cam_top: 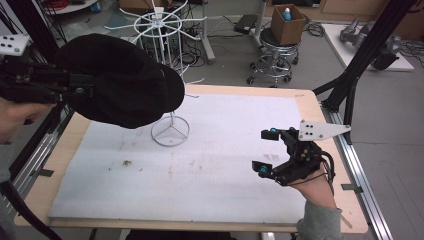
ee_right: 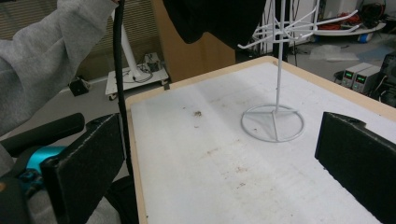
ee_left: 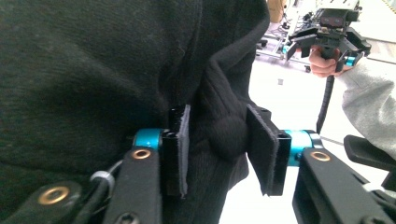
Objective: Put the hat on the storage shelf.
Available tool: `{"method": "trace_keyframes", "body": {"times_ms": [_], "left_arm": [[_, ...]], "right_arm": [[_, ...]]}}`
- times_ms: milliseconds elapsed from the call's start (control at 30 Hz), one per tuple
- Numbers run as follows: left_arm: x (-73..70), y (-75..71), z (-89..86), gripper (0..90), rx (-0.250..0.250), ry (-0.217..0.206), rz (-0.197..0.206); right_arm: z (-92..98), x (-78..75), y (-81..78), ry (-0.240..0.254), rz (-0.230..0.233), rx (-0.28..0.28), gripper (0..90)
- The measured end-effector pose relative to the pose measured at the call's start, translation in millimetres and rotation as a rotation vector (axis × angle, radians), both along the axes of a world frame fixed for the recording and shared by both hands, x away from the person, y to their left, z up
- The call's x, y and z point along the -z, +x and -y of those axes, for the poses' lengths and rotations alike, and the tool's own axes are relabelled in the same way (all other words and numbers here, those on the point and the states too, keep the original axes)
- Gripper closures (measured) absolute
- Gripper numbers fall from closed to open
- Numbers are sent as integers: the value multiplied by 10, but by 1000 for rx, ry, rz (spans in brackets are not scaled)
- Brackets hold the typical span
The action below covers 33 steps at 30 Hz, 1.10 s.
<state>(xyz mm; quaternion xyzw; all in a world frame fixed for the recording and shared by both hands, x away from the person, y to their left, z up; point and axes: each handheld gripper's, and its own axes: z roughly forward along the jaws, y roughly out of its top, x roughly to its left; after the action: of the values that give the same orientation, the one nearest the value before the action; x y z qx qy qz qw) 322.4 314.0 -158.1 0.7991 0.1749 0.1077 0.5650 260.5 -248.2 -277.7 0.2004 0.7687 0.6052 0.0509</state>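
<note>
The left gripper (ee_left: 219,149) pinches a black cap (cam_top: 120,80) beside the white wire rack (cam_top: 167,25), seemingly unhung, while the right gripper (cam_top: 267,152) gapes empty.

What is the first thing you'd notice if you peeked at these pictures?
A big black hat held up in the air at the table's far left, pinched by the left gripper, whose jaws squeeze a fold of its fabric. Right beside it stands a white wire rack with spoke-like arms on top and a ring base on the white mat. At the right, the right gripper waits over the mat, jaws wide apart and holding nothing.
</note>
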Motion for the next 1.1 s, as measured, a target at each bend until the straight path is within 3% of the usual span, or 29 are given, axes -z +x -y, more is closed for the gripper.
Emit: {"method": "trace_keyframes", "body": {"times_ms": [33, 133, 233, 267, 367, 733, 933, 1100], "left_arm": [[3, 2, 0, 587, 1, 1, -1], [16, 6, 0, 448, -5, 3, -14], [25, 4, -16, 406, -19, 1, -12], [29, 9, -24, 347, -22, -1, -15], [30, 8, -37, 307, -29, -1, -27], [31, -138, -53, 195, -25, 15, 5], [35, -311, -98, 139, -41, 0, 39], [133, -450, -134, 136, -22, -43, 51]], "right_arm": [[0, 0, 0, 0, 0, 0, 7], [1, 0, 1, 0, 0, 1, 7], [-5, 3, 5, 1, 0, 2, 7], [-10, 8, 10, -2, -4, 1, 7], [-17, 14, 17, -4, -4, 1, 7], [-2, 7, 5, 3, -7, 2, 8], [43, -3, -4, 15, 6, 15, 7], [85, -10, -15, 28, 12, 29, 7]]}}
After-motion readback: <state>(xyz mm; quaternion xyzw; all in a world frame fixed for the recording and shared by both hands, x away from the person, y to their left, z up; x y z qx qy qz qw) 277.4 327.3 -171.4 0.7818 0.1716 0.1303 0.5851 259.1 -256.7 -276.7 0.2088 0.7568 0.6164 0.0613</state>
